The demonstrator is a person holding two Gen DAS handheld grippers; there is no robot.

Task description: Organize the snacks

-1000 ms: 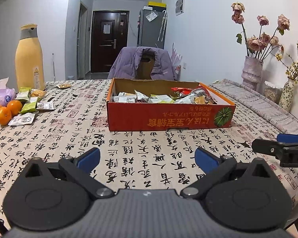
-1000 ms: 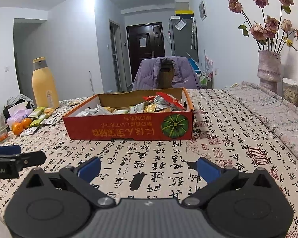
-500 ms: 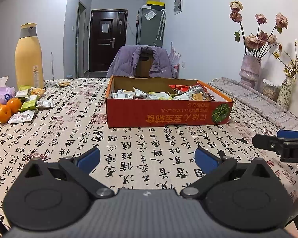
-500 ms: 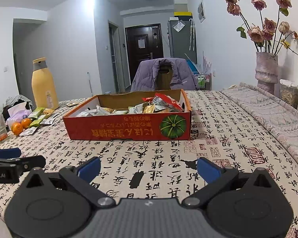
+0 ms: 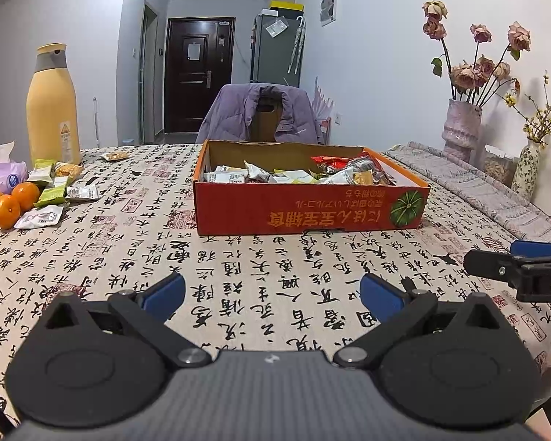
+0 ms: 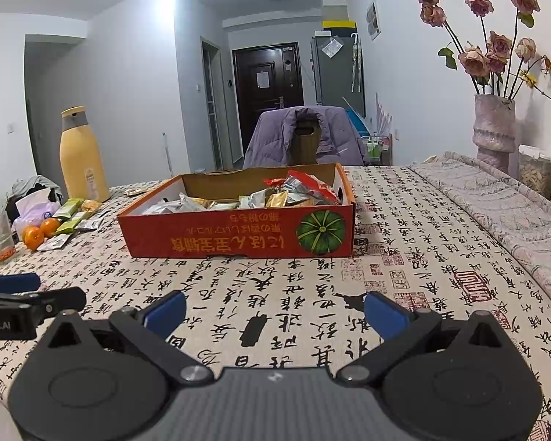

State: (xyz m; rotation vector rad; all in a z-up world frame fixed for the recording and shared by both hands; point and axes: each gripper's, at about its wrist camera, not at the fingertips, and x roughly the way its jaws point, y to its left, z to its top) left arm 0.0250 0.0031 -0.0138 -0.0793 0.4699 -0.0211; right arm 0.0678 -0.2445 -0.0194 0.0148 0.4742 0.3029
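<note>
Both the left gripper (image 5: pixel 272 292) and right gripper (image 6: pixel 273 312) hover empty, jaws apart, facing the shallow red cardboard box (image 5: pixel 308 213) at twelve o'clock; loose foil snack packets (image 5: pixel 51 193), perhaps unsorted, lie at ten o'clock.

White walls, bright ceiling light overhead. Dark entry door (image 5: pixel 198 73) at hallway end, grey fridge (image 5: pixel 275 51) beside it, prob. w/ umbrellas hung on it. Purple jacket (image 5: pixel 260 114) draped over chair.

Both wide-open black grippers with blue fingertip pads, the left gripper (image 5: pixel 272 291) and the right gripper (image 6: pixel 274 309), sit lower than a second ago, viewing the red cardboard snack box (image 5: pixel 308 213) more level.
</note>
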